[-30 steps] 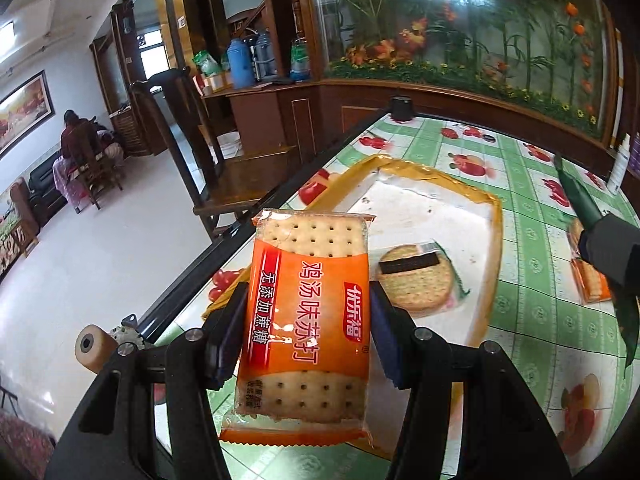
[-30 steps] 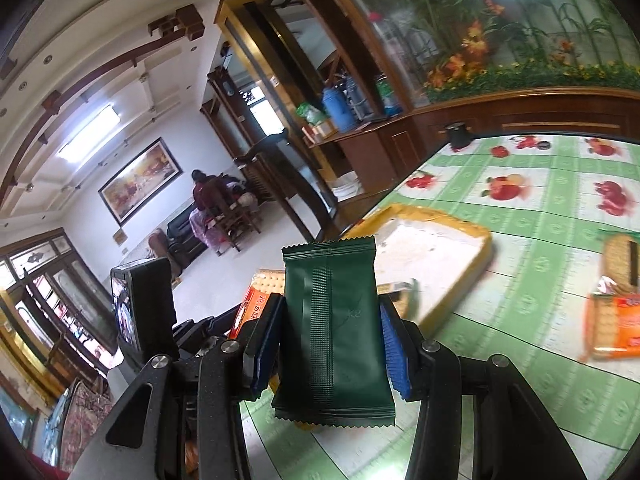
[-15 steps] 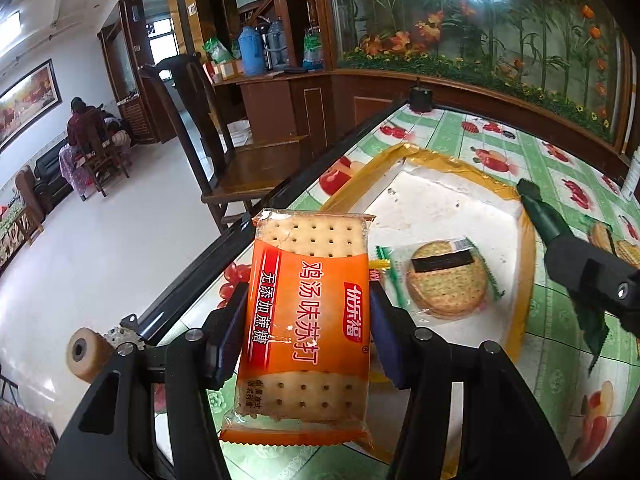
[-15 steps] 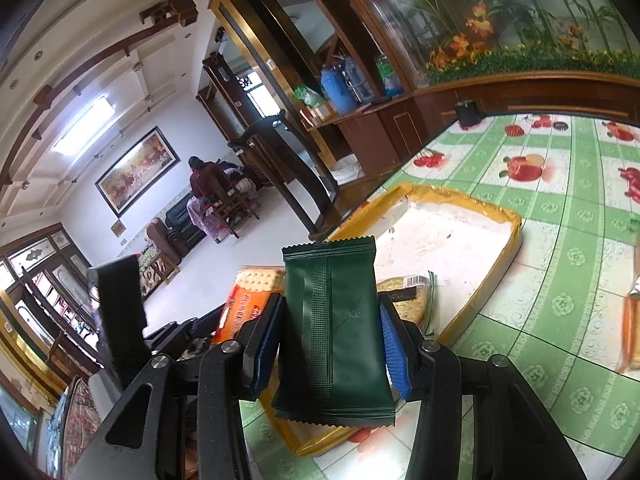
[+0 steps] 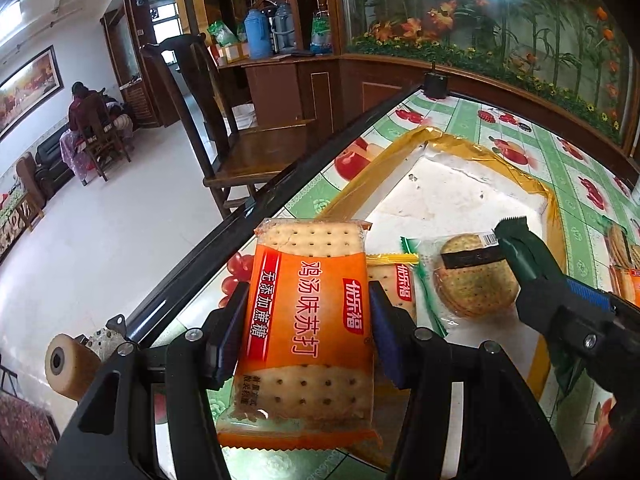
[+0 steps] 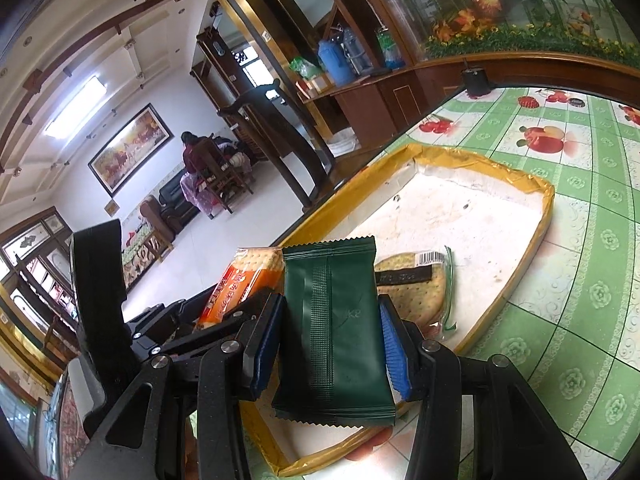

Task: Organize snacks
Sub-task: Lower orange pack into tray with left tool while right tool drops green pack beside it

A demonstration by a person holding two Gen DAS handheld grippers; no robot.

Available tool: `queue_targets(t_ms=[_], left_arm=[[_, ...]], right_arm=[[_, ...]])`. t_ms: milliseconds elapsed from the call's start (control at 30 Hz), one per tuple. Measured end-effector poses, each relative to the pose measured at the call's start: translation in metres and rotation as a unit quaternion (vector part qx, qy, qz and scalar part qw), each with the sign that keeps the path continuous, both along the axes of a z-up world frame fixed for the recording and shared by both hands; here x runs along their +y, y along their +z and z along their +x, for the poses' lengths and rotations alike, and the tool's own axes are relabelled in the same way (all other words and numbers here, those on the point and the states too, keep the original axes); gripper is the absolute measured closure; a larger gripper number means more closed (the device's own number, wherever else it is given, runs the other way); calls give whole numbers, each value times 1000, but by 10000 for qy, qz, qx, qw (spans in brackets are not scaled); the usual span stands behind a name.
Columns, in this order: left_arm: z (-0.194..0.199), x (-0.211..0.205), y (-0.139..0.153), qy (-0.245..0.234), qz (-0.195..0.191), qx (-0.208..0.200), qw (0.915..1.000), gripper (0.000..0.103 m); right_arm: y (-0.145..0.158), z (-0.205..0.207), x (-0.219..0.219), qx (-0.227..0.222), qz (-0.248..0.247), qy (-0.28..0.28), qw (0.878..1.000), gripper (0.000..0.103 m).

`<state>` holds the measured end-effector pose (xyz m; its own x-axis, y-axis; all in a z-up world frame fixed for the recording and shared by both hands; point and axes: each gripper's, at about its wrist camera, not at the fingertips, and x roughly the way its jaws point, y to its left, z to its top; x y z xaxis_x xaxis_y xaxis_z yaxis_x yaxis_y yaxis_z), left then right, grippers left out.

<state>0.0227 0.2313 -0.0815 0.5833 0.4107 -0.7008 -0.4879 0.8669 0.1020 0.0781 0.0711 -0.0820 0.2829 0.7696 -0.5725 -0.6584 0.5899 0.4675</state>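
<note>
Both packets brought over the tray.
Orange packet (image 5: 308,320) pinched by left gripper (image 5: 308,332), green packet (image 6: 332,332) by right gripper (image 6: 330,344); tray (image 6: 516,284) now beneath, release judged imminent.

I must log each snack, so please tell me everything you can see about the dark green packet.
The green packet is a flat, opaque foil-like pouch, dark green, with zigzag-cut top and bottom edges and a ribbed seam running down its back. It looks sealed and unopened. It stands upright between the blue pads of the right gripper, which is shut on its sides. It hangs above the near end of the yellow-rimmed tray; nothing else touches it.
</note>
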Motion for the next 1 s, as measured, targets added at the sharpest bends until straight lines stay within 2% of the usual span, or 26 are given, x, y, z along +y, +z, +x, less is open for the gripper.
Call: queue_targets(t_ms=[300,367,433,467,500,733,1000], left_arm=[[-1,1,1,12,-3,30,10000,47],[0,2,1,18,-33,56,10000,46],[1,2,1,42,-32,156,9999,34],[2,3,1,78,5,182,9998,19],[1,2,3,113,65,178,9998,17],[-5,-4,13,92,207,90,9997,17],[-8,-25,25,-103,302,-11,9995,17]], right_arm=[[-11,-2,6,102,-151,58,9998,55],[-12,-2,7,106,-197,31,9997,50],[-10,-2,4,126,-117,-11,9999,42],[-8,-2,0,116,-64,-46,9999,35],[-5,-2,-3,94,-17,-78,9999,32],[9,-3,-30,0,213,-326,9992,30],[21,-4,-80,-52,396,-750,9964,30]])
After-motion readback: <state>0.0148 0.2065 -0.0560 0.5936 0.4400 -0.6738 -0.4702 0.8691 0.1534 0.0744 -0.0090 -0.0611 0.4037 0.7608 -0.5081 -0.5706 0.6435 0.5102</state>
